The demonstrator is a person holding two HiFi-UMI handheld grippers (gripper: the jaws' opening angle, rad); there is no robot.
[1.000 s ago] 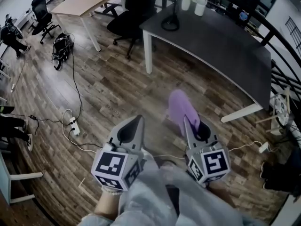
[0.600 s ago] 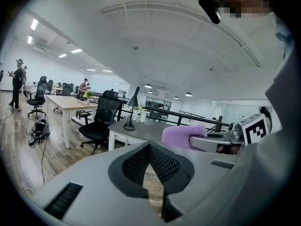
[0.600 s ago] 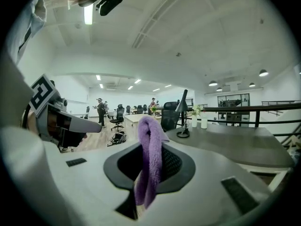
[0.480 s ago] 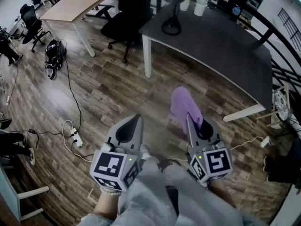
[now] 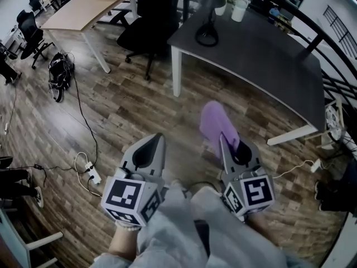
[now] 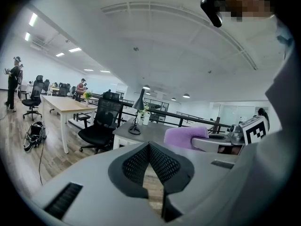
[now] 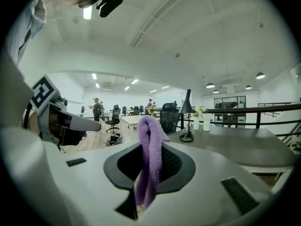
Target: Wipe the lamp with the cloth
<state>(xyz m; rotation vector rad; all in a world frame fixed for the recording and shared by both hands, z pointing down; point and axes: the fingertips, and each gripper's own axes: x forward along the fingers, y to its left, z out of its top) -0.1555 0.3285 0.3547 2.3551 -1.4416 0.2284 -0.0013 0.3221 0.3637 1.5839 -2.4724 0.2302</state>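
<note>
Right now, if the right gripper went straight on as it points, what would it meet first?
The way looks free up to the table corner, left of the lamp; the chair beside it could come first, since depth is unclear.

Head view, counts: 2 grippers (left gripper (image 5: 158, 138) 7 o'clock, right gripper (image 5: 222, 140) 5 o'clock); 1 purple cloth (image 5: 215, 121); 2 tables (dark table (image 5: 268, 54) 1 o'clock, wooden table (image 5: 83, 7) 11 o'clock); 1 lamp (image 5: 207, 17) and 2 white vessels (image 5: 240, 8), 12 o'clock; 1 backpack (image 5: 57, 77), 10 o'clock; 1 power strip (image 5: 93, 175), 8 o'clock.
</note>
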